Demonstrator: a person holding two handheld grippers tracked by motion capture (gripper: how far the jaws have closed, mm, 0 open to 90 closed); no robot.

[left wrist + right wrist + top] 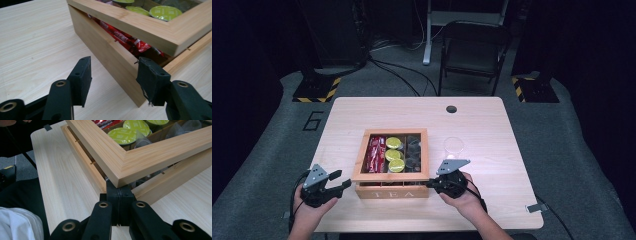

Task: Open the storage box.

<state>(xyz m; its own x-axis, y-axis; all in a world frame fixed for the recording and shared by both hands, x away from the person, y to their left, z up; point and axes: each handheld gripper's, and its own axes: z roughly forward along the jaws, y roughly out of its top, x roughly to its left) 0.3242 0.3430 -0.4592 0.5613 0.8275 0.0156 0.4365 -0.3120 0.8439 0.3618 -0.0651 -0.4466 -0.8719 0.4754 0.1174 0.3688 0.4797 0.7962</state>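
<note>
A wooden tea box point(392, 192) stands at the front middle of the table. Its framed lid point(362, 160) is lifted slightly off the base, leaving a gap. Inside lie red packets point(377, 152), green-topped capsules point(394, 154) and dark capsules point(413, 150). My right gripper point(429, 184) is shut, and its tips point(120, 188) are wedged under the lid's front right corner point(120, 157), above the base rim point(170, 182). My left gripper point(343, 179) is open at the box's front left corner. Its jaws point(113, 62) stand either side of the box wall point(107, 50) without pressing on it.
A clear glass cup point(454, 146) stands just right of the box, close behind my right hand. A cable hole point(451, 108) sits near the table's far edge. A folding chair point(474, 50) stands beyond the table. Bare table point(492, 170) stretches to the right.
</note>
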